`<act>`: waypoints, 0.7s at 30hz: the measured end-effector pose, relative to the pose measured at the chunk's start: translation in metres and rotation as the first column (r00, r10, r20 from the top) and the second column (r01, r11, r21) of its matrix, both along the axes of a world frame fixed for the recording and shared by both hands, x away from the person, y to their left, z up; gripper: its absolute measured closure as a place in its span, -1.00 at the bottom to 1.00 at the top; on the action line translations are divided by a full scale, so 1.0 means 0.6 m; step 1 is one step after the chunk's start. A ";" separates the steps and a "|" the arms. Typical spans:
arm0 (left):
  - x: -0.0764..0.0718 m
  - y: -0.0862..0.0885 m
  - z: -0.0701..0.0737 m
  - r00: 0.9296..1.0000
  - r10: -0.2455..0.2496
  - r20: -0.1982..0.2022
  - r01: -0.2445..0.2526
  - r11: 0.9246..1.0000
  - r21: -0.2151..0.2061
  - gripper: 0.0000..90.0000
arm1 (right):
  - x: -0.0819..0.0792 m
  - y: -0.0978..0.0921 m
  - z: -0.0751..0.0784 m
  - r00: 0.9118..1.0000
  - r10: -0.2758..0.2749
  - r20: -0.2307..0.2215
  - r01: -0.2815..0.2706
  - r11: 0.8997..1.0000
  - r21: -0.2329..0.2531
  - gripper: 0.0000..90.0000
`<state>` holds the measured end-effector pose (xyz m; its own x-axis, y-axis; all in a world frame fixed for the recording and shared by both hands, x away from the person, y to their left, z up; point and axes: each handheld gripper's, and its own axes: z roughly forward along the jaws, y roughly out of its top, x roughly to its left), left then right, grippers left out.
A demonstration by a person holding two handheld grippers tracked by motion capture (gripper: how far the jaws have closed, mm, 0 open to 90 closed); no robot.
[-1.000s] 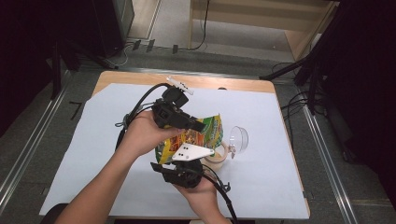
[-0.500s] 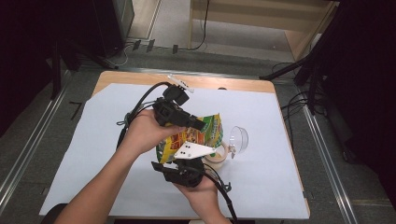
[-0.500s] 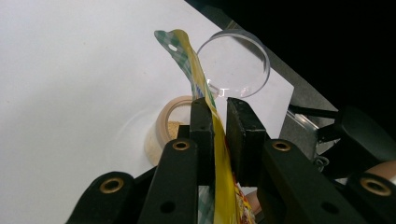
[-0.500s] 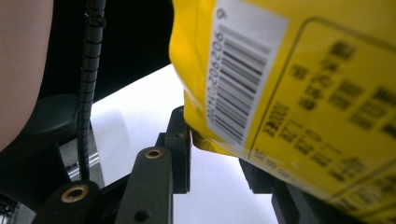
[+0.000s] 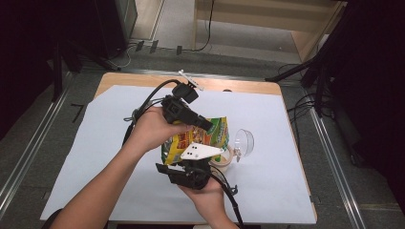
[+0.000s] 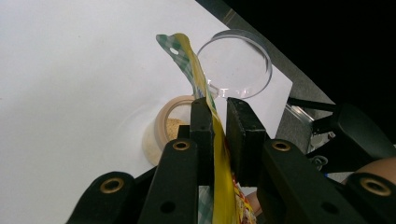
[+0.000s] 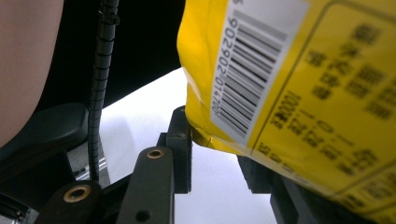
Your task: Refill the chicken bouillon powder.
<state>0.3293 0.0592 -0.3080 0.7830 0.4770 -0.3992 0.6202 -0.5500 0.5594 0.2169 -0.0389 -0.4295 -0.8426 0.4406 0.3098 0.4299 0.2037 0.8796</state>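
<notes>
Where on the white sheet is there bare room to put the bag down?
The white sheet is bare along its left side, left of the forearm, and along the far strip toward the wooden edge. It is crowded right of centre: the yellow bag, the tape roll and the clear lid sit close together.

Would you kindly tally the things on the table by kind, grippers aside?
Bag: 1
Jar with powder: 1
Clear lid: 1
Total: 3
</notes>
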 end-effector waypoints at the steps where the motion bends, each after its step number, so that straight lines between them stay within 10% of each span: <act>1: 0.000 0.001 0.000 1.000 -0.002 0.001 0.002 1.000 -0.001 0.82 | 0.000 0.000 0.000 1.000 -0.001 0.000 0.001 1.000 -0.002 0.56; 21: -0.007 0.029 0.000 0.998 0.036 0.042 -0.035 0.999 -0.026 0.86 | 0.000 0.009 -0.004 0.999 0.012 0.032 -0.011 0.999 -0.039 0.53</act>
<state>0.3249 0.0764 -0.3082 0.7820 0.4951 -0.3786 0.6148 -0.5132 0.5989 0.2169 -0.0338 -0.4320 -0.8570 0.4419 0.2653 0.3988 0.2424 0.8844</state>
